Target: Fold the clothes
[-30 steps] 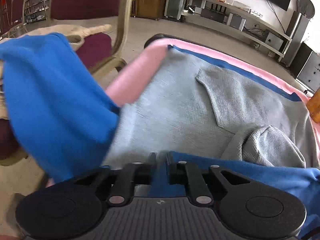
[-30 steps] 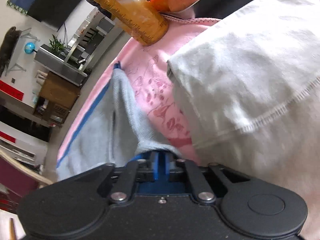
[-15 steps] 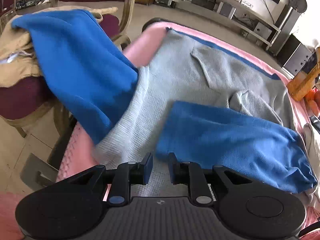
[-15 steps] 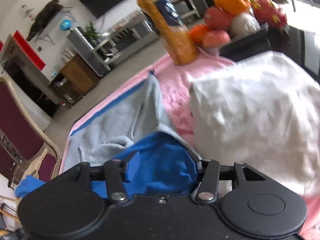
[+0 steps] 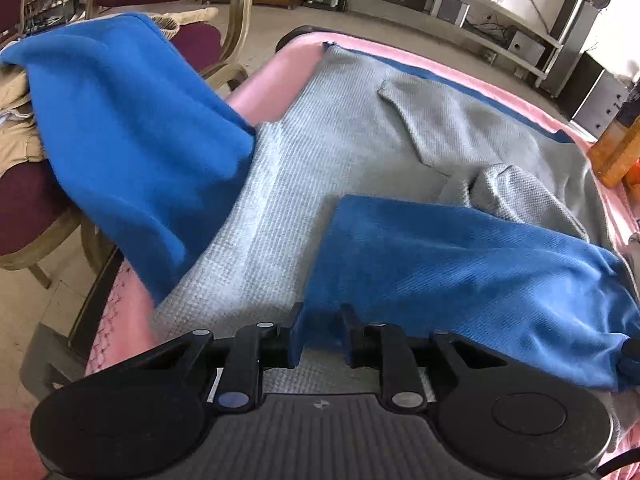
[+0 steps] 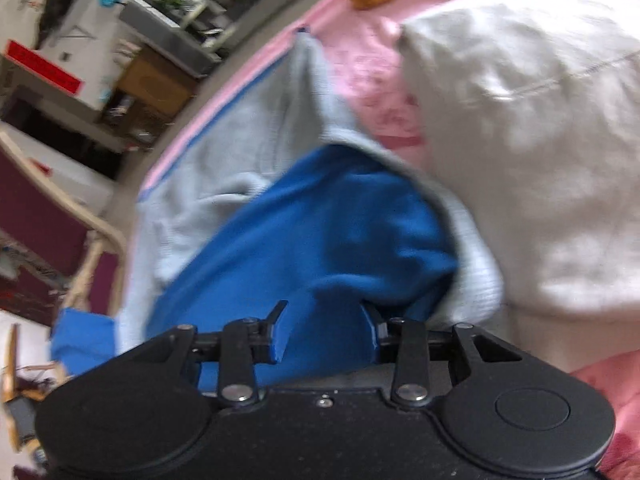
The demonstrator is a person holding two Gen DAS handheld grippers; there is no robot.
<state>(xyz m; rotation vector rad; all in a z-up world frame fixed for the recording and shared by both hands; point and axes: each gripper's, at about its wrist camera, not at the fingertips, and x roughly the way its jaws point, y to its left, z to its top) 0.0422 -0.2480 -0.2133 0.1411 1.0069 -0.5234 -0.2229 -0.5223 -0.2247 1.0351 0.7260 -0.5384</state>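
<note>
A: Where is the garment?

B: A grey sweater (image 5: 360, 152) lies spread flat ahead of the left claw (image 5: 320, 320), on a pink cloth (image 5: 264, 92) that covers the desk. Its inside is blue. One blue flap (image 5: 460, 272) is folded across the grey, running from between the left claw's fingers off to the right.

A: So is the left claw gripping it?

B: Its fingers stand a little apart, with the near corner of that blue flap lying between them. They sit on either side of the corner, but I cannot tell whether they pinch it.

A: And the right claw?

B: The right claw (image 6: 326, 328) has its fingers spread wide, with blue fabric (image 6: 320, 240) bunched in the gap. The grey edge curls around the blue just ahead of it. That view is blurred.

A: What else is near?

B: Left of the left claw, a second blue piece (image 5: 120, 140) hangs from the desk edge toward a maroon chair (image 5: 24, 208) with tan clothing on it. To the right of the right claw, a white garment (image 6: 540, 140) sits piled on the pink cloth, touching the grey edge. Far ahead, an orange bottle (image 5: 616, 148) stands at the desk's right corner.
</note>
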